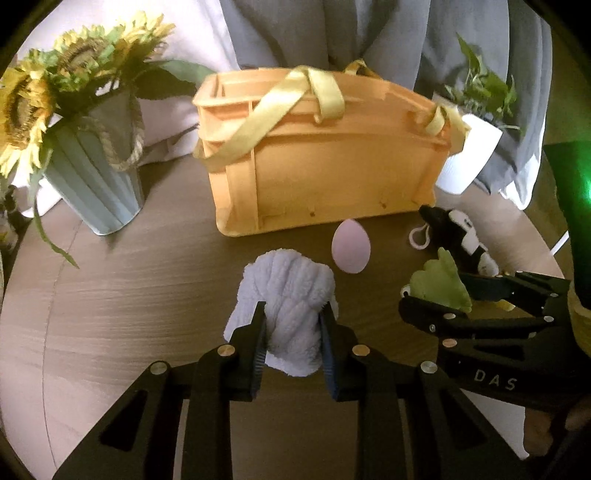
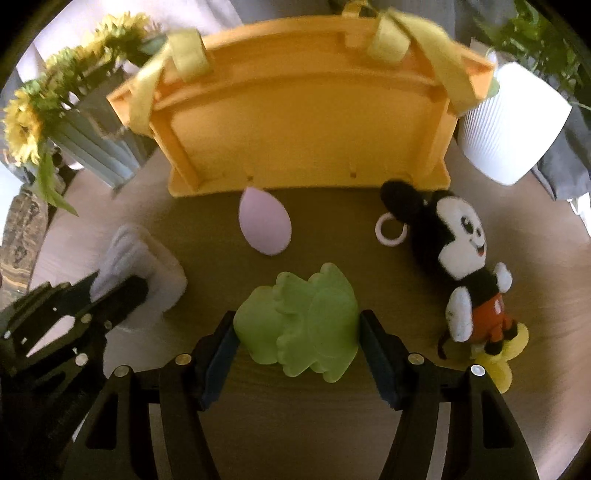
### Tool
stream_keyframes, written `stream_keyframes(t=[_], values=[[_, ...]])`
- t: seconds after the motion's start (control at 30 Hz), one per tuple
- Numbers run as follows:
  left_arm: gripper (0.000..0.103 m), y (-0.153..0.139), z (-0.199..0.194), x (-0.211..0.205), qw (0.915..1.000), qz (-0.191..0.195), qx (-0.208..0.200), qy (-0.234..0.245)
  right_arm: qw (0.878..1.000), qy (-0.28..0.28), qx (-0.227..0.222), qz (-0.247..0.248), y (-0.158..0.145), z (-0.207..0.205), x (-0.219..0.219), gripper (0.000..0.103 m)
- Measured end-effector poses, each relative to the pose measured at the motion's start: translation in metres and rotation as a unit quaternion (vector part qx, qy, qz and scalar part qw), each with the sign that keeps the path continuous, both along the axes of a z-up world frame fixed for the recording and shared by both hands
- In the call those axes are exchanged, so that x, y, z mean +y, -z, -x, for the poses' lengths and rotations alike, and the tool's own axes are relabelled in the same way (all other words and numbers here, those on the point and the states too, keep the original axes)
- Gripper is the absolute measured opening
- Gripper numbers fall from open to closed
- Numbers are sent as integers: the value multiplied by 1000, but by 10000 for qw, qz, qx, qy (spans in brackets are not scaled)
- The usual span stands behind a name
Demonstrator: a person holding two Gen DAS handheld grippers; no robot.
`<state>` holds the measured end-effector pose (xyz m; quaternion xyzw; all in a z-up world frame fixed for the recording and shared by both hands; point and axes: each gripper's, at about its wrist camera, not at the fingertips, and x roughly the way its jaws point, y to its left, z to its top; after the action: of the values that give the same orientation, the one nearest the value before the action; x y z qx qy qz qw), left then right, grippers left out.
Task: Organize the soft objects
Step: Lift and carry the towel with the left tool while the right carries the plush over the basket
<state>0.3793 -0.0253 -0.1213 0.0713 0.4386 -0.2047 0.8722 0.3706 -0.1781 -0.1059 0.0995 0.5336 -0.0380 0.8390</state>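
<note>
My left gripper (image 1: 293, 314) is shut on a rolled white fluffy towel (image 1: 288, 291), its pads pressing in on both sides. The same towel (image 2: 136, 258) shows at the left of the right wrist view, with the left gripper (image 2: 110, 291) clamped on it. My right gripper (image 2: 297, 325) is shut on a soft green toy (image 2: 299, 321), which fills the gap between its pads; in the left wrist view that green toy (image 1: 439, 282) sits in the right gripper (image 1: 443, 295). A pink egg-shaped sponge (image 1: 350, 245) (image 2: 264, 225) lies in front of the orange basket (image 1: 332, 158) (image 2: 306, 122). A mouse plush (image 2: 461, 262) (image 1: 458, 236) lies at the right.
Everything rests on a round wooden table (image 1: 129, 314). A grey vase of sunflowers (image 1: 92, 173) stands at the back left, and a white pot with a green plant (image 1: 469, 155) (image 2: 513, 118) at the back right. A person in grey clothing (image 1: 332, 33) stands behind the basket.
</note>
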Motion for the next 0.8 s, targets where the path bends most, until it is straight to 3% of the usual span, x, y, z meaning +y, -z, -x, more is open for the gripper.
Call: stream_keyframes(t=[0.47,0.8], values=[[26,-56,15,-3,9969,309,-497,-530,9955,-34,-938,93,-60,9,-9,66],[26,-103,9,-19,9926,494,-854,-712,9852,144,-1698,162,-113,4,-18,66]])
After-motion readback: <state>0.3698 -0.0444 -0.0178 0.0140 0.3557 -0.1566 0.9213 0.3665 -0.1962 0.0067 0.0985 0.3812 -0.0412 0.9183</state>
